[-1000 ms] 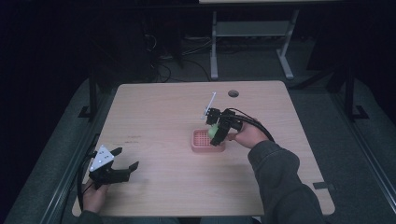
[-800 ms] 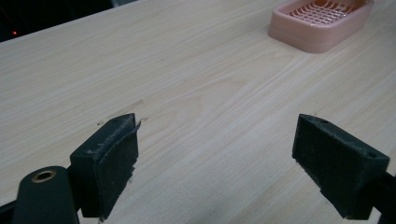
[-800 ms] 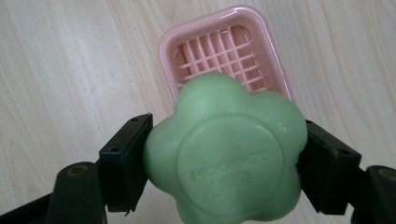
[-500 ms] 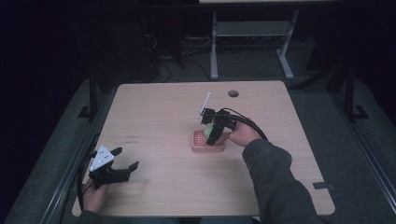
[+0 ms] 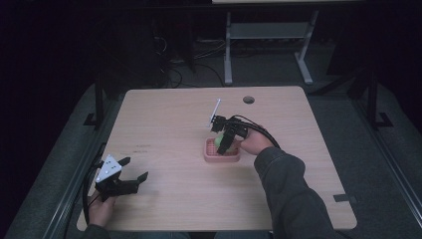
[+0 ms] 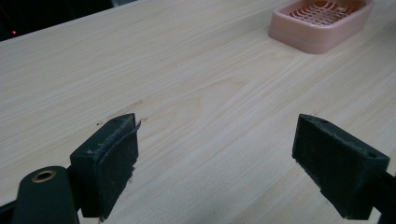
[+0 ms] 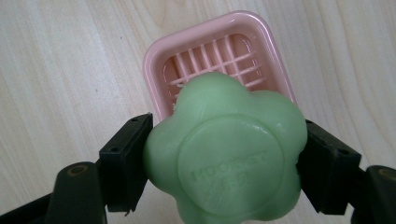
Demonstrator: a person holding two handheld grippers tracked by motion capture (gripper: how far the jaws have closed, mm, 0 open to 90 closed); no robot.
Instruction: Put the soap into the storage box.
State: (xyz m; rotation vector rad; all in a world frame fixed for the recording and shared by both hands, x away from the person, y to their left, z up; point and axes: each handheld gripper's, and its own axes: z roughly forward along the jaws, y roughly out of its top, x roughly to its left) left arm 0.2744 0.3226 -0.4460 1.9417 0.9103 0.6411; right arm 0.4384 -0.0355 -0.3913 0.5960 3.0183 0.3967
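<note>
A green flower-shaped soap (image 7: 226, 154) sits between the two jaws of my right gripper (image 7: 224, 163), which is shut on it. Just below the soap lies a pink soap dish (image 7: 219, 60) with a grid floor. In the high view the right gripper (image 5: 225, 144) hangs over the pink soap dish (image 5: 214, 155) near the table's middle, with the green soap (image 5: 219, 140) showing in it. My left gripper (image 5: 135, 175) rests open at the table's near left corner. Its jaws stand wide apart over bare wood in the left gripper view (image 6: 215, 163), with the pink dish (image 6: 322, 23) farther off.
The wooden table (image 5: 164, 124) has a round cable hole (image 5: 248, 99) near its far edge. A white marker plate (image 5: 215, 113) stands up from the right gripper. Table legs and cables lie on the dark floor beyond the far edge.
My right gripper has moved a little left and down with the soap, closer over the pink dish. The left gripper has stayed put.
</note>
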